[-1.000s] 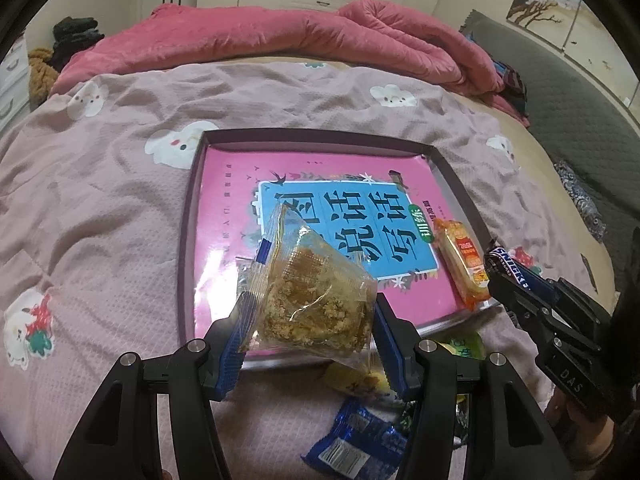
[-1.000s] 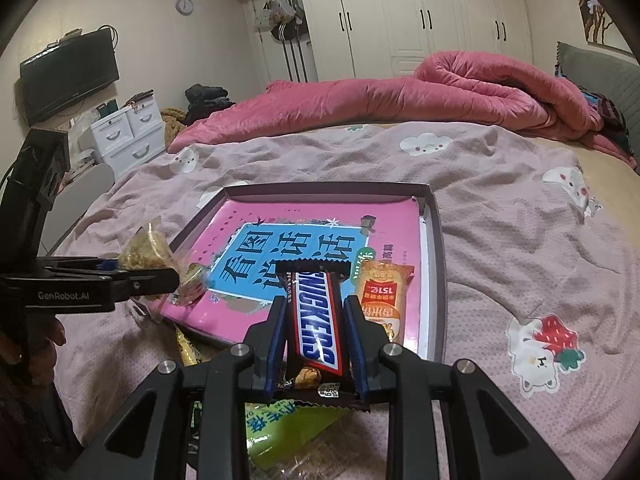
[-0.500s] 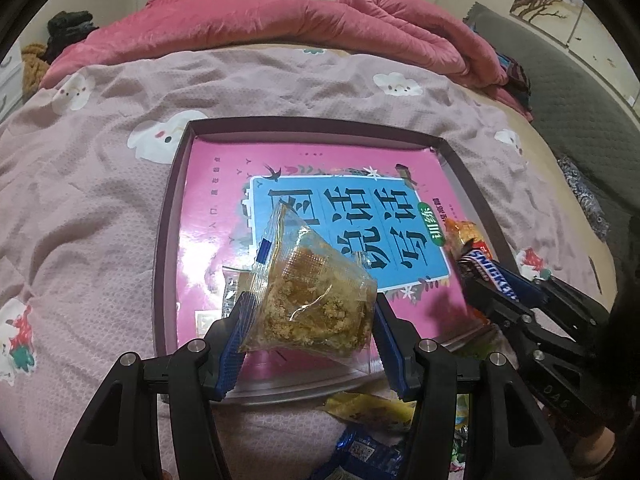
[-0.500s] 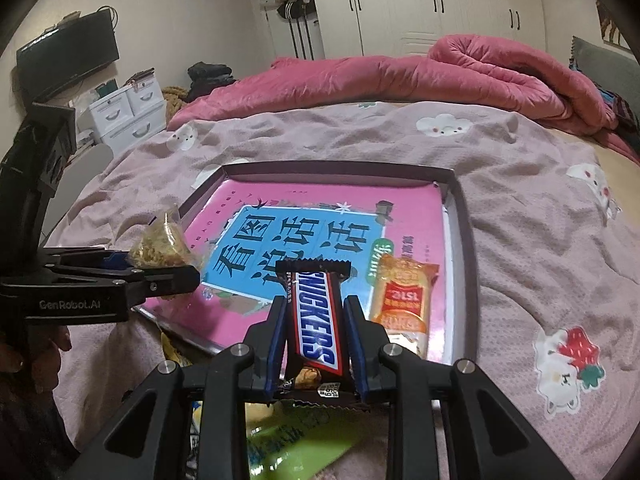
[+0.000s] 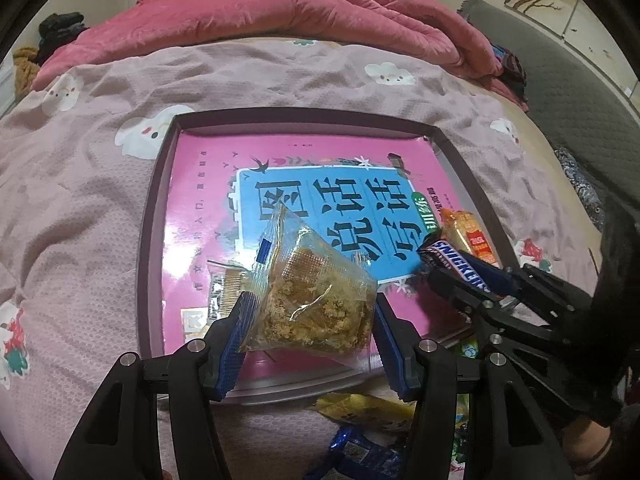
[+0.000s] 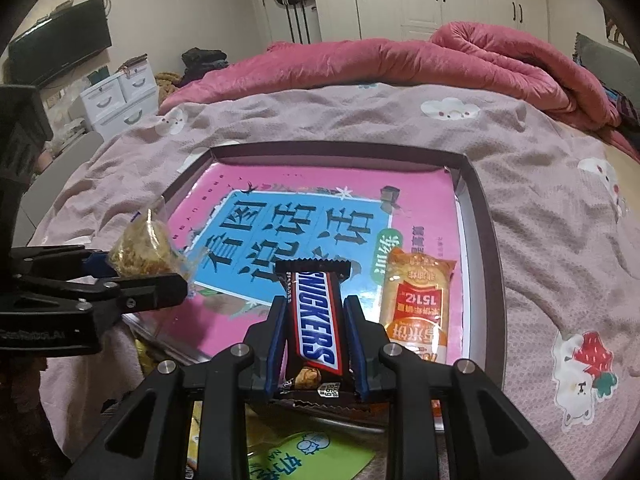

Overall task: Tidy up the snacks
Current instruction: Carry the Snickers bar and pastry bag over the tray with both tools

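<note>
A dark-rimmed tray point(image 5: 152, 220) lies on the bed with a pink and blue book point(image 5: 320, 208) flat inside it. My left gripper point(image 5: 310, 308) is shut on a clear packet of crumbly yellow cake point(image 5: 312, 292), held over the tray's near edge. Below it a second clear packet point(image 5: 222, 292) lies in the tray. My right gripper point(image 6: 316, 312) is shut on a Snickers bar point(image 6: 316, 320), just above the tray's near right part. Right beside the bar an orange packet point(image 6: 416, 300) lies in the tray. From the right wrist view the left gripper point(image 6: 160, 276) shows at the left.
Loose snacks lie on the pink sheet in front of the tray: a yellow packet point(image 5: 368, 408), a blue packet point(image 5: 360, 456) and a green packet point(image 6: 304, 452). A rolled pink duvet point(image 5: 280, 12) crosses the far side of the bed. Drawers point(image 6: 116, 100) stand beyond the bed.
Both grippers have moved forward and a little down over the tray, each keeping its snack. The Snickers bar now hangs over the tray beside the orange packet.
</note>
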